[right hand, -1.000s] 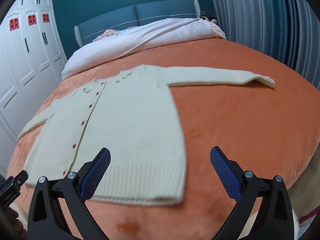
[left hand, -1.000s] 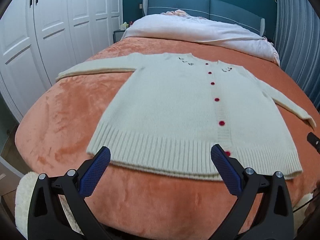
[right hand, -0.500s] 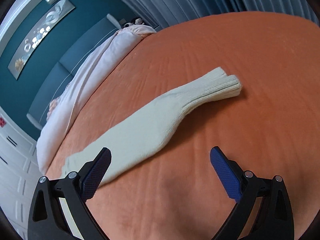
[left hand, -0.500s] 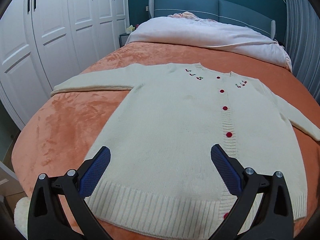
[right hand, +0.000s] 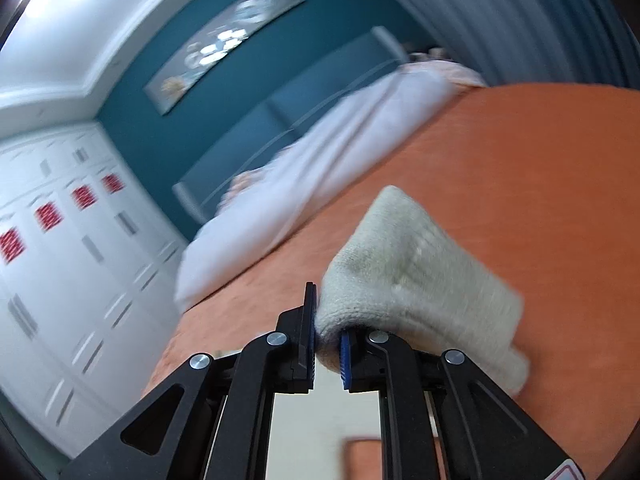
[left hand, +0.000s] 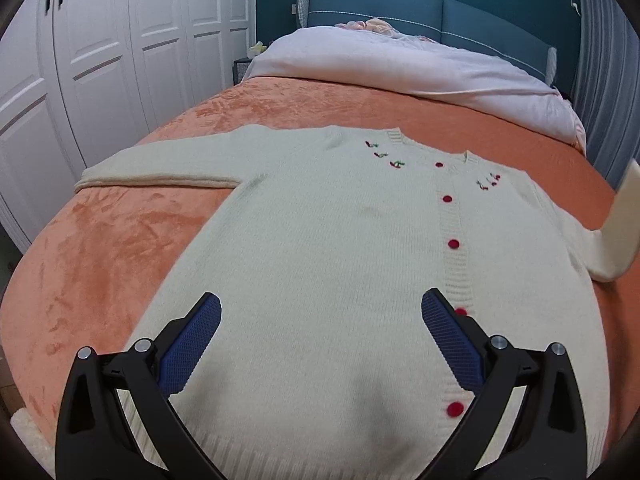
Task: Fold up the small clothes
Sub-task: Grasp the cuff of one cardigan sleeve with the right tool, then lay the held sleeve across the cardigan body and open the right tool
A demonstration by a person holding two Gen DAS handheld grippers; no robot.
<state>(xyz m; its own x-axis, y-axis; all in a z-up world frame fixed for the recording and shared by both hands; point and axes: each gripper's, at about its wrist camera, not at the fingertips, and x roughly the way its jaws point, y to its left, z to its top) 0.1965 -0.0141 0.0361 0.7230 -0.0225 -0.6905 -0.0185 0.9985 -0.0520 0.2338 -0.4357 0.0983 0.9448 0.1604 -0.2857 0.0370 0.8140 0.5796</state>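
Nearest in the right wrist view, the right gripper has gone from wide open over the bare blanket half a second ago to clenched on the ribbed cuff of the cardigan's right sleeve, the knit bunched between its two pads and bulging out to the right of them. The view is now tilted and smeared with motion, with the orange blanket dropping away behind the cuff, so the sleeve end reads as lifted off the bed rather than lying flat as it did a moment ago. The left wrist view confirms it: at the right edge the sleeve now stands up in a raised fold, where a second ago it lay stretched outward on the blanket. The left gripper has moved forward from the hem to hover over the lower body of the cream cardigan, its jaws spread wide and holding nothing. Farther on, the cardigan lies front up and buttoned on the orange blanket, its left sleeve laid flat toward the white wardrobe, and beyond it the pale duvet sits against the blue headboard. In my judgement the first fold has begun: the right sleeve is gripped and ready to be carried inward across the chest.
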